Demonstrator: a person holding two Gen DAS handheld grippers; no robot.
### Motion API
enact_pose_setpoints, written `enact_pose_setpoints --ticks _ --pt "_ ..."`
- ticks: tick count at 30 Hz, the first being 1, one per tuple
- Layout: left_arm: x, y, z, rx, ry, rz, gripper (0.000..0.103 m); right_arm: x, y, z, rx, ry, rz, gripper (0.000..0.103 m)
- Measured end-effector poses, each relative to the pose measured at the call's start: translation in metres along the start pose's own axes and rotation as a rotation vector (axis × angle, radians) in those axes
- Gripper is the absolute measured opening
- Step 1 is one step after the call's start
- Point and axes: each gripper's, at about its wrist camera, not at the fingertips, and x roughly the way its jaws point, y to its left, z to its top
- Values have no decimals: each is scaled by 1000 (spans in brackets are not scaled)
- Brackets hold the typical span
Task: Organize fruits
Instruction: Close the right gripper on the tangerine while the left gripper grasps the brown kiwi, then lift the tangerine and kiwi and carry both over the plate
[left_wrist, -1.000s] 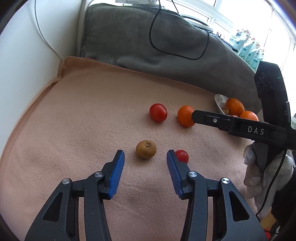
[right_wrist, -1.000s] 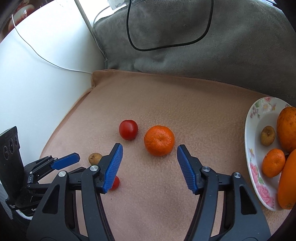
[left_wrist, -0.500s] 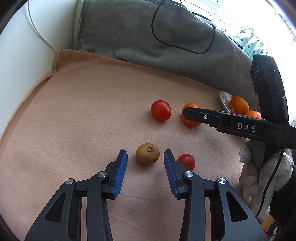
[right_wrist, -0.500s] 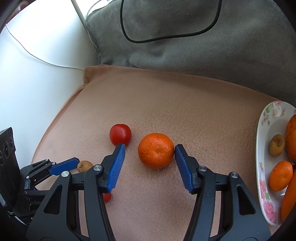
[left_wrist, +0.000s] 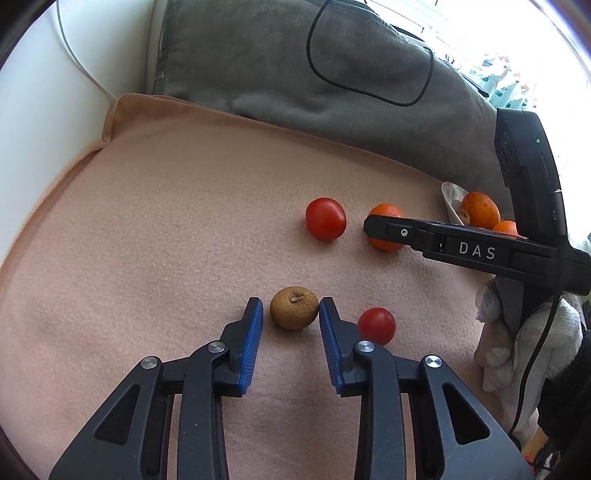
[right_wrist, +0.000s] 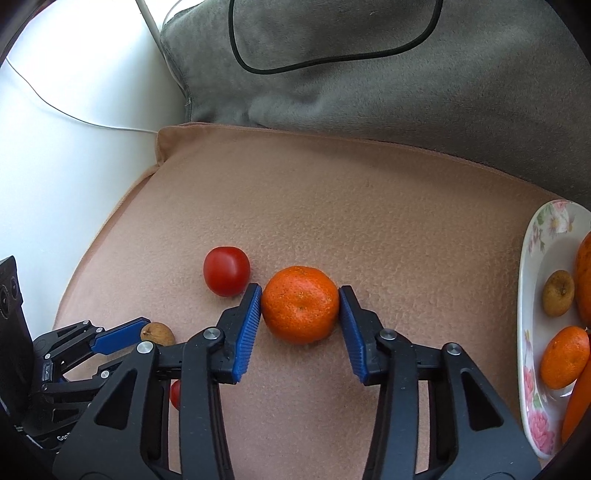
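Observation:
A small brown fruit (left_wrist: 294, 307) lies on the peach blanket (left_wrist: 166, 229) between the tips of my left gripper (left_wrist: 291, 306). Its jaws are closing: the right pad touches the fruit, and a thin gap shows at the left pad. My right gripper (right_wrist: 300, 295) is closing on an orange mandarin (right_wrist: 300, 304), and both blue pads touch its sides. A large red tomato (right_wrist: 226, 270) sits just left of the mandarin. A small red tomato (left_wrist: 376, 325) lies beside the left gripper's right finger. A floral plate (right_wrist: 532, 280) at the right holds several fruits.
A grey cushion (right_wrist: 369, 81) with a black cable (right_wrist: 258, 70) runs along the back. A white wall (right_wrist: 74, 129) with a thin white wire borders the left. A white-gloved hand (left_wrist: 532, 332) holds the right gripper. The blanket's raised edge (left_wrist: 110, 122) is at far left.
Both pairs of jaws have narrowed. The left ones drew in around the brown fruit. The right gripper moved forward and down until the mandarin sat between its pads.

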Motion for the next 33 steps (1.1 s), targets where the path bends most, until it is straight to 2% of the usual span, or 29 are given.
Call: enact_pose_setpoints --ticks 3,15,23,33 --pt "0 -2 0 8 -2 -1 26 -1 -1 1 -2 -2 0 44" --pt "-8 -1 -1 7 -21 0 26 -16 6 -4 -14 -35 7 43" --pt "-18 -12 4 19 -48 -18 26 -45 8 -9 -23 -81 20 43" --pt "-25 -35 15 46 -76 -58 26 -90 -11 -25 9 -145 18 43"
